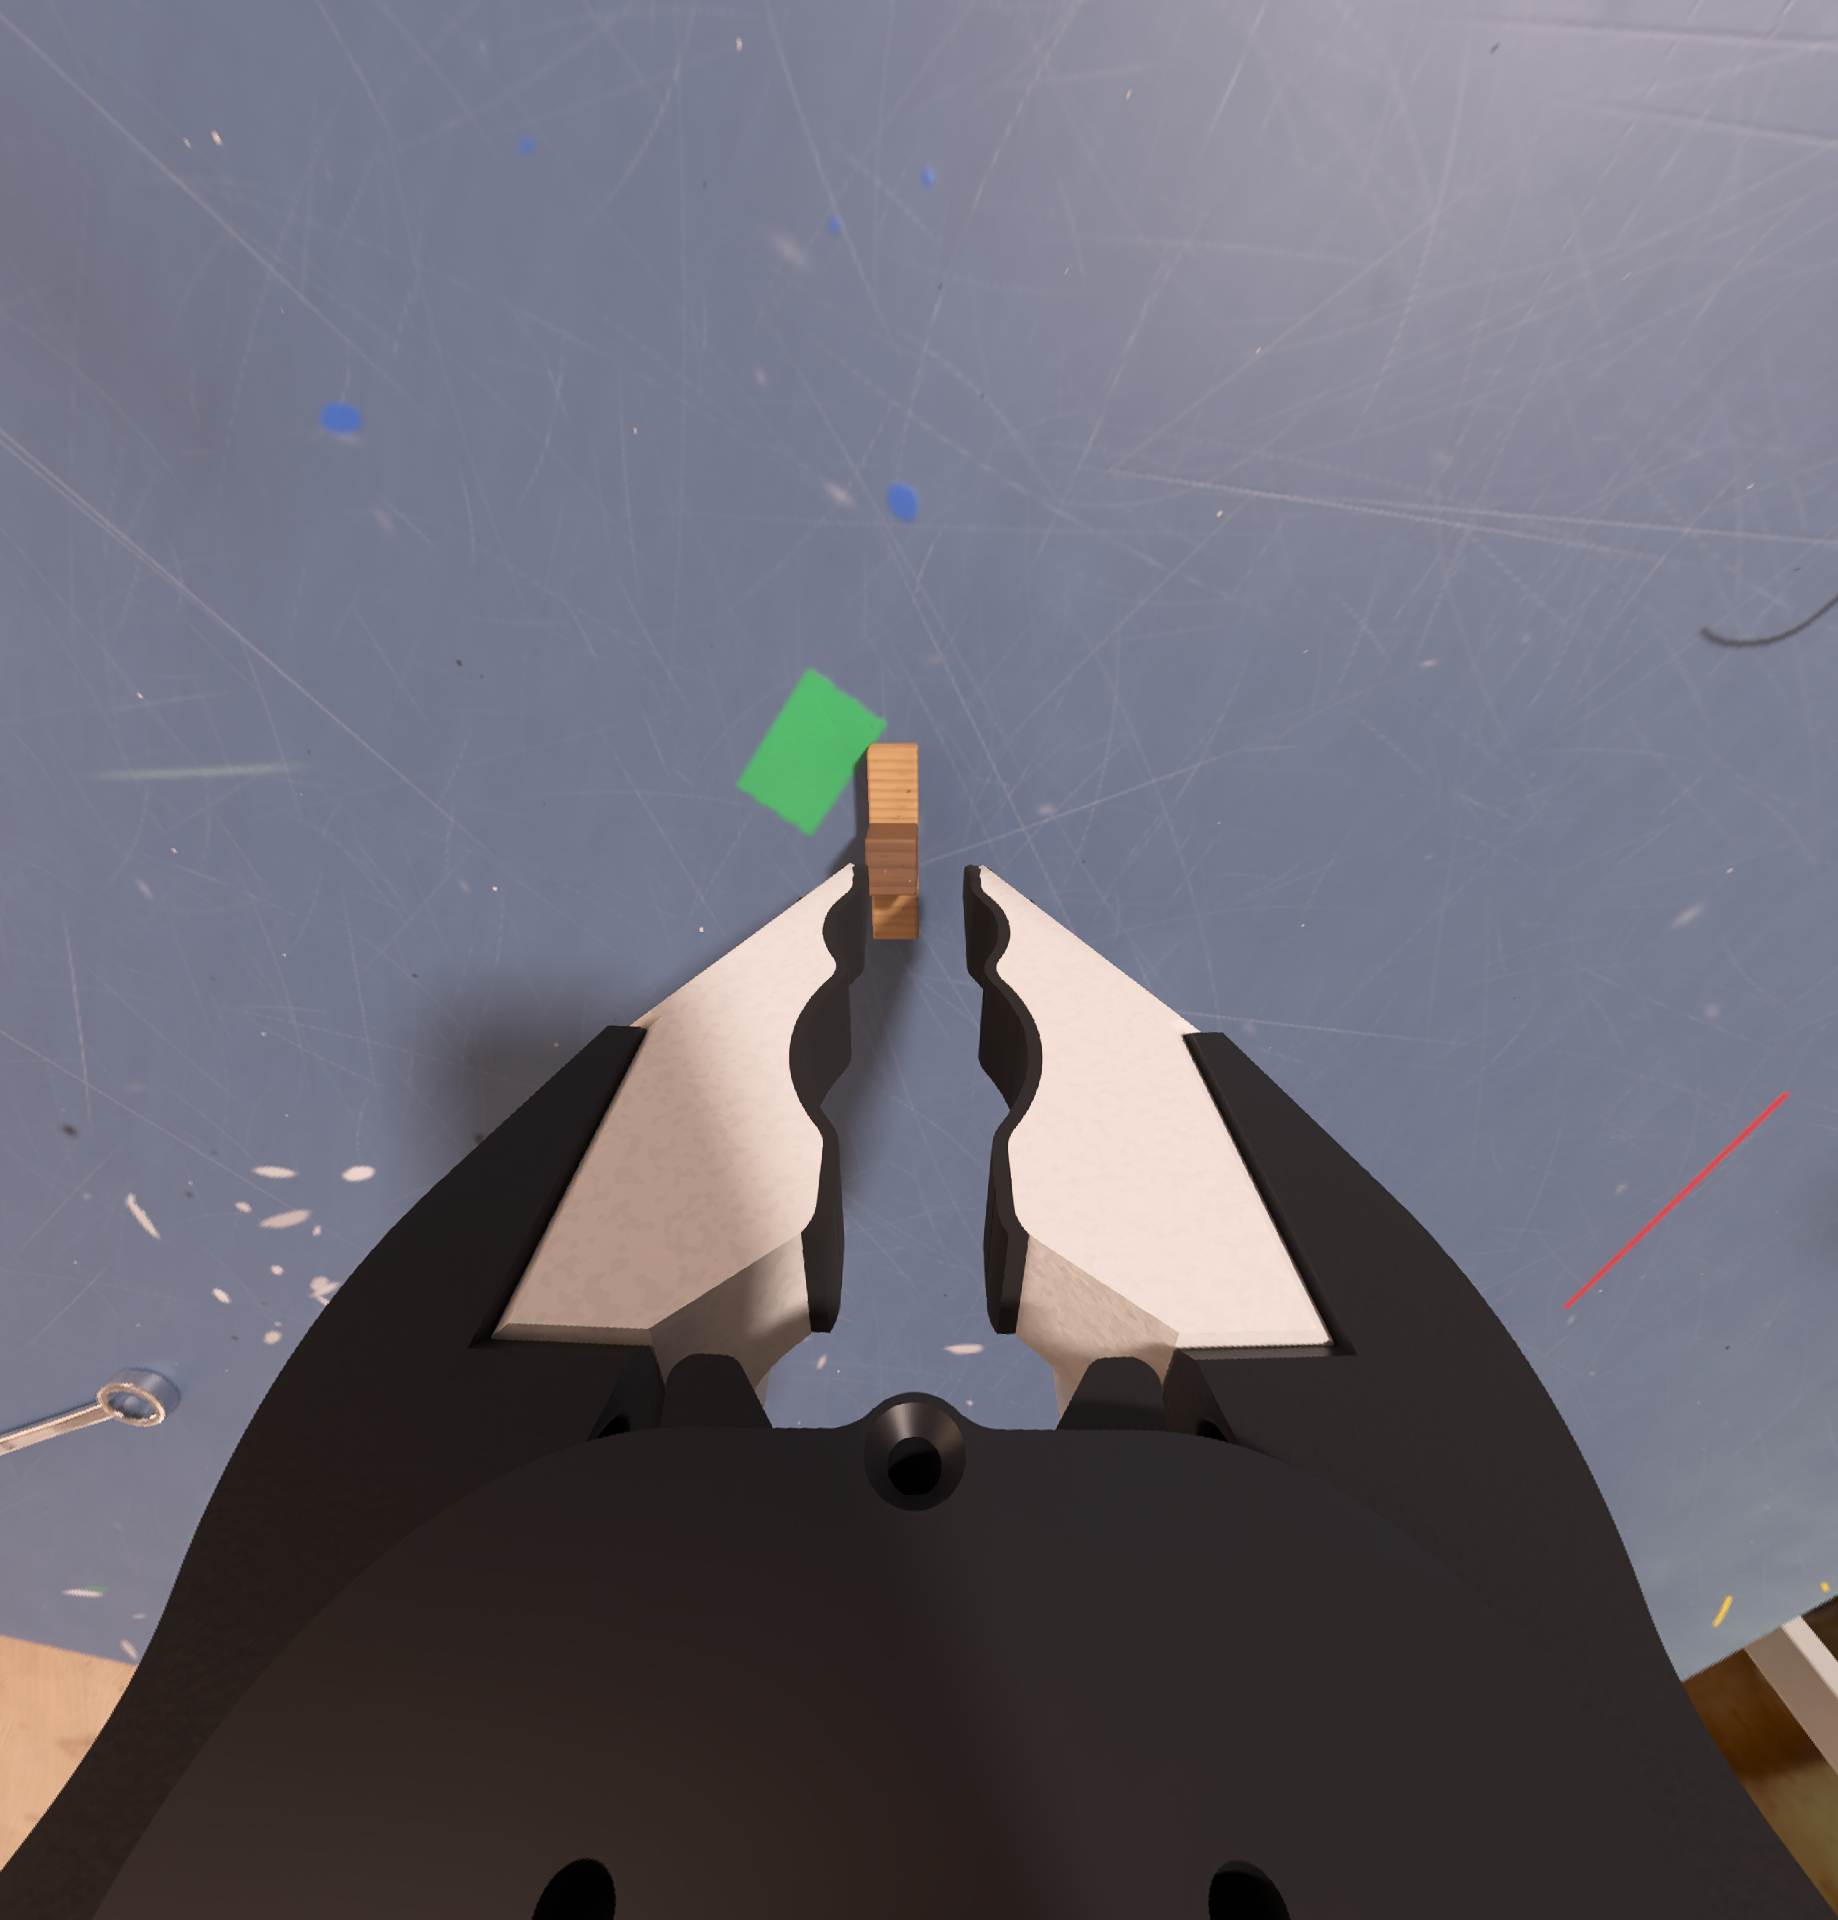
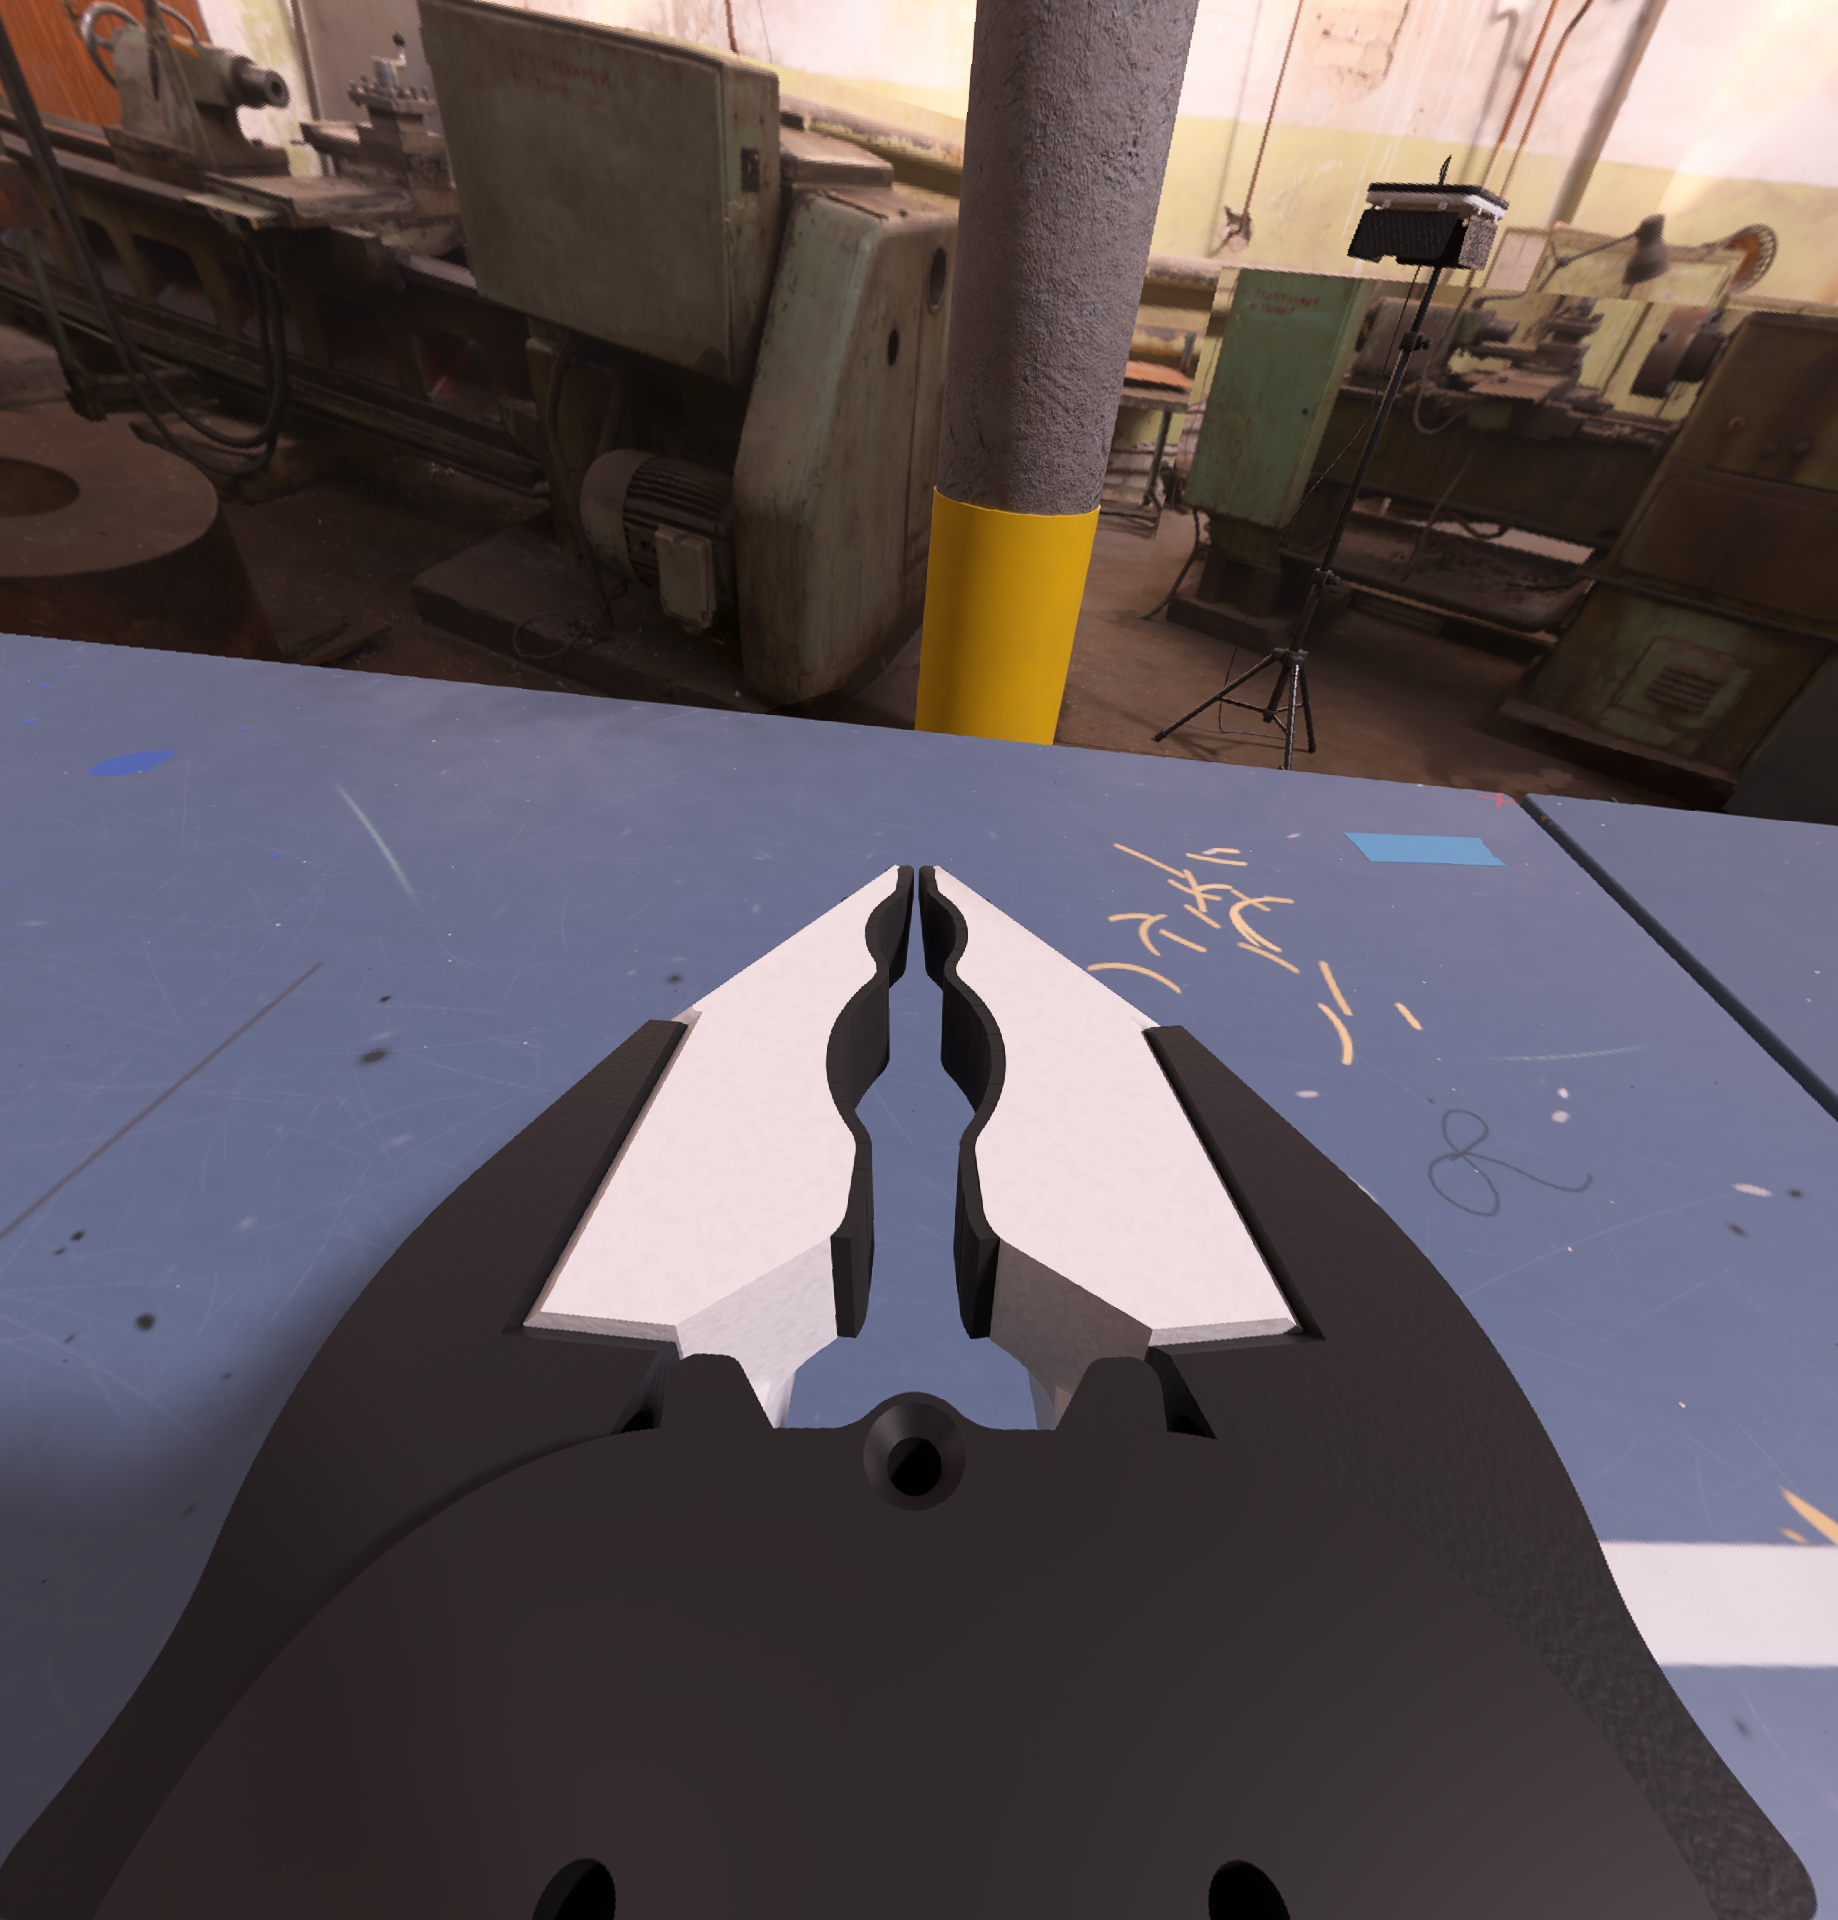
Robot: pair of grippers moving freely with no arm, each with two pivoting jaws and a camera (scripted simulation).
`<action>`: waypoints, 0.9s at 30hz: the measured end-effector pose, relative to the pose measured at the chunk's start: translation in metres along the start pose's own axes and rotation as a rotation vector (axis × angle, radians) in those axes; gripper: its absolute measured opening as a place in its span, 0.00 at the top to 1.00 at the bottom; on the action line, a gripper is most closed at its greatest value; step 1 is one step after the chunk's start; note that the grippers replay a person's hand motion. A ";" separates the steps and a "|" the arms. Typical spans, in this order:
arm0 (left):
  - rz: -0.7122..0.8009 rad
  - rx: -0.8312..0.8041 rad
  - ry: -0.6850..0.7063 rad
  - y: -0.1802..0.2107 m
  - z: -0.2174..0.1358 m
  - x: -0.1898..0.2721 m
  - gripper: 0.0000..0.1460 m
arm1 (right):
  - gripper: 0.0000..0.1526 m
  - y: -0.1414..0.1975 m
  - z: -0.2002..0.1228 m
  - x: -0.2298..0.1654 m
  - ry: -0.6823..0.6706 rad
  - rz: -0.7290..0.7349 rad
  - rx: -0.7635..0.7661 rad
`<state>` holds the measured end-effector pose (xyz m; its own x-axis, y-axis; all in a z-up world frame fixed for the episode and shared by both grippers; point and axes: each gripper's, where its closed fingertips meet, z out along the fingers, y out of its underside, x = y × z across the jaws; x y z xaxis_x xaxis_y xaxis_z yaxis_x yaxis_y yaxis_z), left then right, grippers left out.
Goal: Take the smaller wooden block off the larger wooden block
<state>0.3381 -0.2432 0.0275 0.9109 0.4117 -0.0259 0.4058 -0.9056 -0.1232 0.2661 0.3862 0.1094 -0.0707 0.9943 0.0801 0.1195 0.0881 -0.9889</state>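
Old machine workshop. Worn green lathes (image 2: 624,343) and cabinets (image 2: 1279,405) beyond bench's far edge, concrete pillar (image 2: 1060,249) with yellow base, tripod stand (image 2: 1299,644); scratched, paint-spattered blue bench (image 2: 375,1039); wrench (image 1: 63,1423) near left edge.

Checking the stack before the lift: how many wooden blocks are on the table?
2. The larger wooden block lies on the blue table beside a green patch; the smaller wooden block sits on top, just beyond the open left hand-held gripper. The right view shows none.
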 end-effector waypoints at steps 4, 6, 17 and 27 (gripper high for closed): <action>-0.010 -0.050 0.000 0.006 0.006 -0.004 0.90 | 0.99 0.001 0.001 0.000 -0.001 -0.001 -0.004; -0.018 -0.076 0.013 0.008 0.009 -0.004 0.90 | 0.99 0.001 0.001 0.000 -0.001 -0.001 -0.006; -0.027 -0.103 0.046 0.008 0.015 -0.004 0.93 | 0.99 0.003 0.002 0.000 -0.002 0.001 -0.013; -0.009 0.075 0.004 -0.019 -0.019 0.014 0.93 | 0.99 0.002 0.002 -0.001 -0.006 0.005 -0.011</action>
<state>0.3449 -0.2218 0.0479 0.9075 0.4196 -0.0204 0.4078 -0.8916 -0.1970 0.2647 0.3858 0.1068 -0.0764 0.9943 0.0745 0.1310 0.0841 -0.9878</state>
